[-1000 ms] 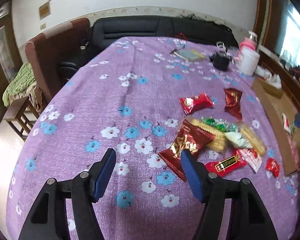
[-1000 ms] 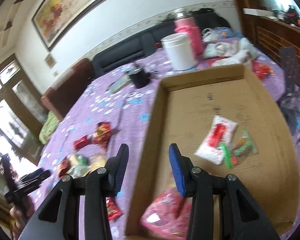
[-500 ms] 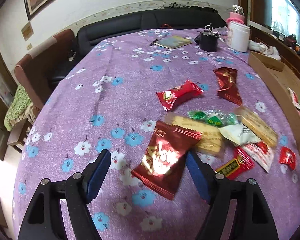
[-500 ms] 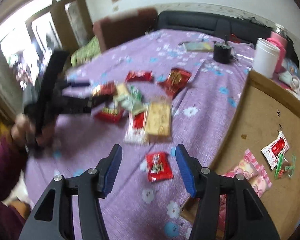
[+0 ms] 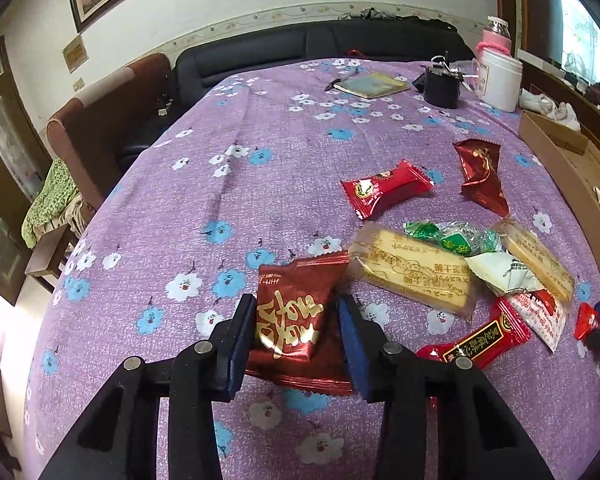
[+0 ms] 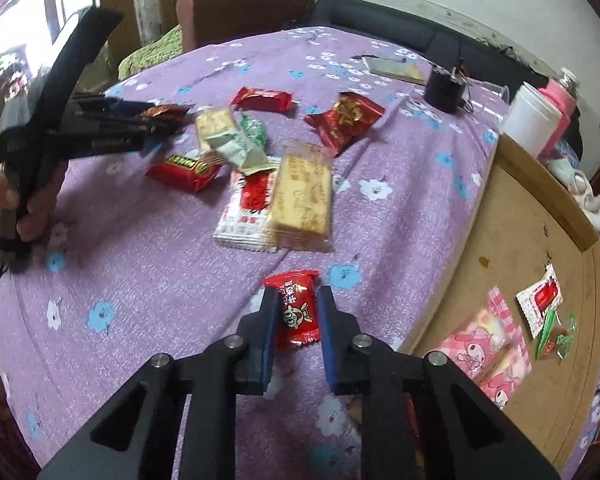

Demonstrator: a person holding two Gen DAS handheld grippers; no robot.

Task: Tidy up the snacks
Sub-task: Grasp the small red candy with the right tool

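My left gripper (image 5: 298,326) is shut on a dark red snack packet with gold lettering (image 5: 294,316), its pads against both sides. My right gripper (image 6: 298,320) straddles a small red candy packet (image 6: 298,312) on the purple flowered cloth (image 6: 140,280); the pads sit close to its edges with a small gap on the right. More snacks lie in a loose pile: biscuit packs (image 5: 416,272), green candies (image 5: 452,238), red packets (image 5: 386,190). The cardboard tray (image 6: 500,216) at the right holds a pink packet (image 6: 484,350) and small sachets.
A white jar (image 5: 498,80), pink bottle (image 5: 496,36), black cup (image 5: 442,84) and notebook (image 5: 372,85) stand at the table's far end. A black sofa (image 5: 320,46) and brown armchair (image 5: 108,120) lie beyond. The left gripper also shows in the right wrist view (image 6: 156,116).
My left gripper moved in and closed on the dark red packet. My right gripper swung from the tray to the table and narrowed around the small red candy.
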